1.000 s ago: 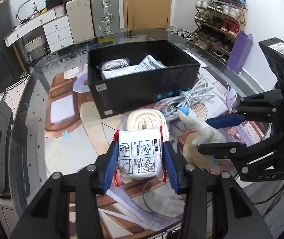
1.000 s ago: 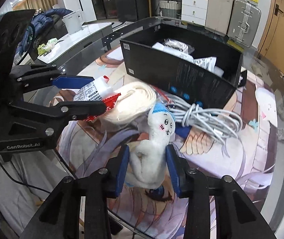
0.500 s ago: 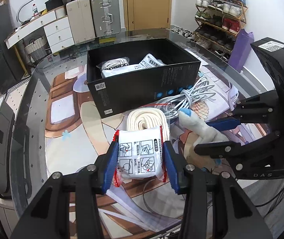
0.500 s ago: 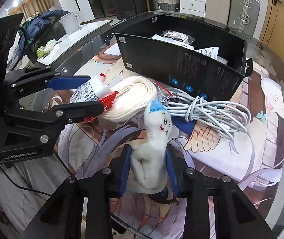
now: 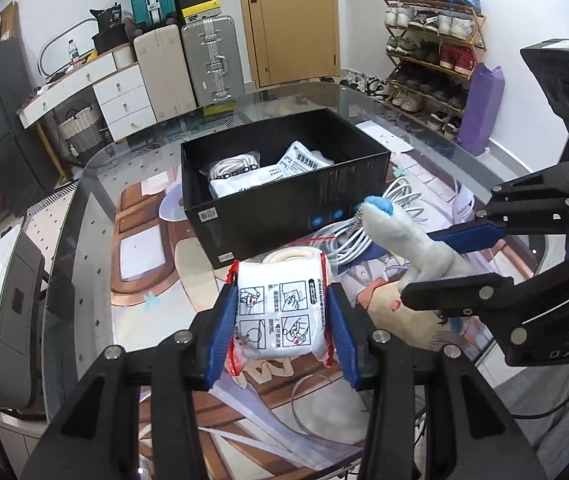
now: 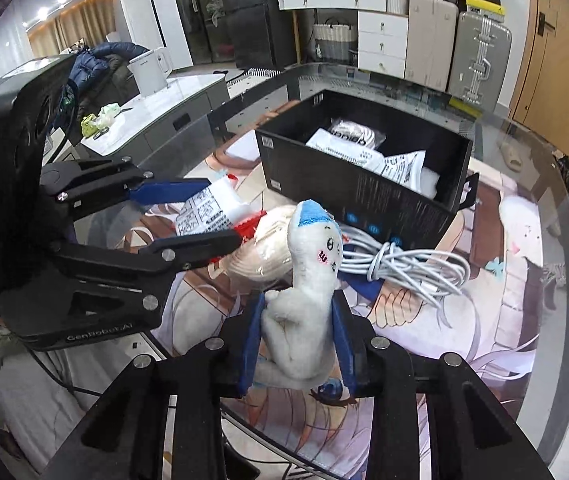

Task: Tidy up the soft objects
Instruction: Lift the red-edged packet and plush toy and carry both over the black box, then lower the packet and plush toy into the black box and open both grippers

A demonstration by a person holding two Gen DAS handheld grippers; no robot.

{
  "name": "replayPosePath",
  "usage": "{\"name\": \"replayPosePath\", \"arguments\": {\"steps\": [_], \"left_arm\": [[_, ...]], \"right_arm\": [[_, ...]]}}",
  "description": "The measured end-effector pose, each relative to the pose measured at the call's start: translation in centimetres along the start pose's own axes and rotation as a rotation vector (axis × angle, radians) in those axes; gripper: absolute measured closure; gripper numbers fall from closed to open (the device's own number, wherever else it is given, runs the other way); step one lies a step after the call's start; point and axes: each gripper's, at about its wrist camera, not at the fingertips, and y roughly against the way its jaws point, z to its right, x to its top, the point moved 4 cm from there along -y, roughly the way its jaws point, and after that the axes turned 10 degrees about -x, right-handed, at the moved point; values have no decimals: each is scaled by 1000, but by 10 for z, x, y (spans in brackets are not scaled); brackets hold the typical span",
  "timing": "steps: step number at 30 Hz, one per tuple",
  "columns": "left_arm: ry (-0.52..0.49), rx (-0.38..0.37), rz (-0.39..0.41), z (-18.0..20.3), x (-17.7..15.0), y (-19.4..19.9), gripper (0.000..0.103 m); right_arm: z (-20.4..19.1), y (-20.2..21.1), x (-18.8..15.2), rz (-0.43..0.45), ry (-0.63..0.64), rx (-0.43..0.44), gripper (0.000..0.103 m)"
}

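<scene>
Soft white toy (image 6: 304, 300) — squeezed by right gripper (image 6: 297, 346), lower middle | left gripper (image 5: 282, 330) pinches packet (image 5: 280, 312) — both bound for black box (image 5: 284, 208).

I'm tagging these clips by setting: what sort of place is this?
Most likely a lived-in home, an entry or dining area: a shoe rack by the door, stacked suitcases, and a glass table.

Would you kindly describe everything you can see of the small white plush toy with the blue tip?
The small white plush toy with the blue tip is a fuzzy, elongated figure with an embroidered face: dark eyes, pink cheek marks. It stands roughly upright, head toward the black cardboard box, its lower body squeezed between the blue pads of the right hand-held gripper, whose jaws have just closed on it. It looks lifted clear of the printed table mat.
</scene>
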Motion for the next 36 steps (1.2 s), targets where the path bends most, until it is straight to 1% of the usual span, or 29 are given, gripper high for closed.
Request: {"name": "replayPosePath", "arguments": {"steps": [8,14,20,23,25,29,32,36], "left_arm": [[1,-13,36,2,9,13,59],[6,-21,72,2,20,24,59],[6,-14,141,-1,41,39,59],[6,6,183,-6,53,44,59],[18,0,200,-10,61,45,59],[34,12,230,-18,75,43,59],[54,13,248,-26,84,39,59],[78,11,256,-34,93,29,59]], "right_arm": [[2,15,8,46,-18,-11,70],[7,35,22,108,-32,-23,70],[13,53,39,170,-44,-54,70],[15,60,50,202,-48,-72,70],[16,62,57,220,-45,-90,70],[21,64,74,252,-67,-100,70],[26,63,86,273,-81,-126,70],[35,55,101,285,-111,-142,70]]}}
